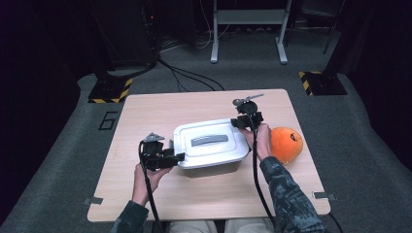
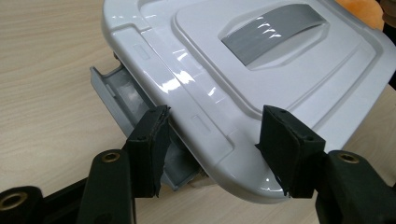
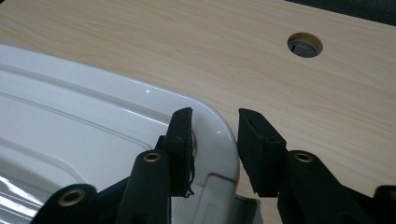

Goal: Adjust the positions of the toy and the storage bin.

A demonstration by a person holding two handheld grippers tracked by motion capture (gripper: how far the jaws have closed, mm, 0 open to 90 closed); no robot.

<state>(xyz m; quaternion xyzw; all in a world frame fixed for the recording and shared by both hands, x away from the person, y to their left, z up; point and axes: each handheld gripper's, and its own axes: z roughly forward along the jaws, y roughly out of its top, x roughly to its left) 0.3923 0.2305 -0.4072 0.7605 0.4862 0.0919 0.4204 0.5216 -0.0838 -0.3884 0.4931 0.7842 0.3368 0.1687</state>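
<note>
High view: a white lidded box (image 1: 210, 145) is seen at the centre of the wooden table (image 1: 145, 194), with an orange plush toy (image 1: 285, 144) just beside it at about 3 o'clock. The left gripper (image 1: 176, 157) is held at the box's 9 o'clock corner, the right gripper (image 1: 237, 123) at its 1 o'clock corner. In the left gripper view the lid's corner (image 2: 243, 172) lies between the spread jaws, a grey latch (image 2: 116, 93) hanging open beneath the rim; no pad is seen pressing. In the right gripper view the lid's rim (image 3: 224, 144) is flanked by both pads and appears clamped, though contact on the outer side is hard to judge.
</note>
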